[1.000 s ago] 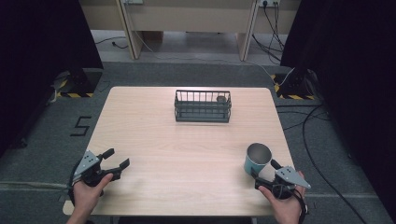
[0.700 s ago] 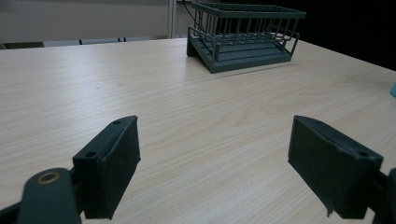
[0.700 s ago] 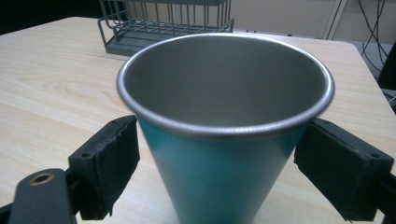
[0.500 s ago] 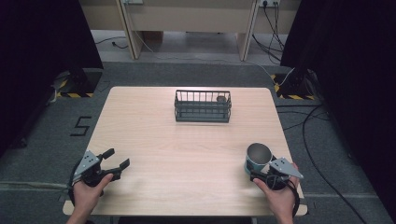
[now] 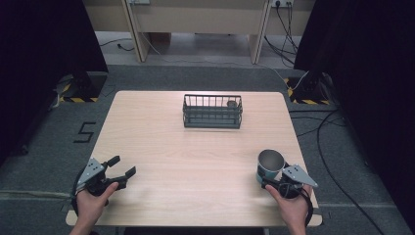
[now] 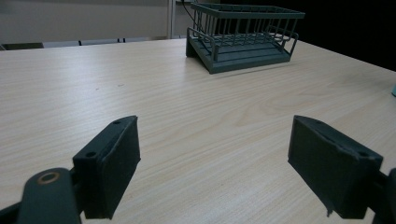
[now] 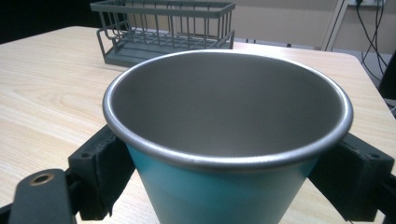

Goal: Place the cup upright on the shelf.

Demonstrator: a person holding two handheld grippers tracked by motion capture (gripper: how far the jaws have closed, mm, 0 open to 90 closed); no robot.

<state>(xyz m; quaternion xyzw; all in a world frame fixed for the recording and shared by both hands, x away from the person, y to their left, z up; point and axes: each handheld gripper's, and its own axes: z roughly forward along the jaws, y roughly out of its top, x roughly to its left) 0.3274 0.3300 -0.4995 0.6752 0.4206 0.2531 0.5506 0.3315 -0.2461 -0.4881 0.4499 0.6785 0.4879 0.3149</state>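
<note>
teal metal cup with steel rim (image 7: 227, 140), upright, between right gripper (image 5: 274, 180) jaws, pads at its sides, grip unconfirmed; left gripper (image 5: 120, 169) released, well apart.

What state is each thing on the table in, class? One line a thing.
Cup: upright, empty, between the right gripper's jaws.
Rack: upright at the table's far side, a small thing in its right end.
Right gripper: jaws either side of the cup.
Left gripper: open, holding nothing.

Lab: black curtains (image 5: 44, 39), floor cables (image 5: 337, 147), hazard tape (image 5: 73, 99).
</note>
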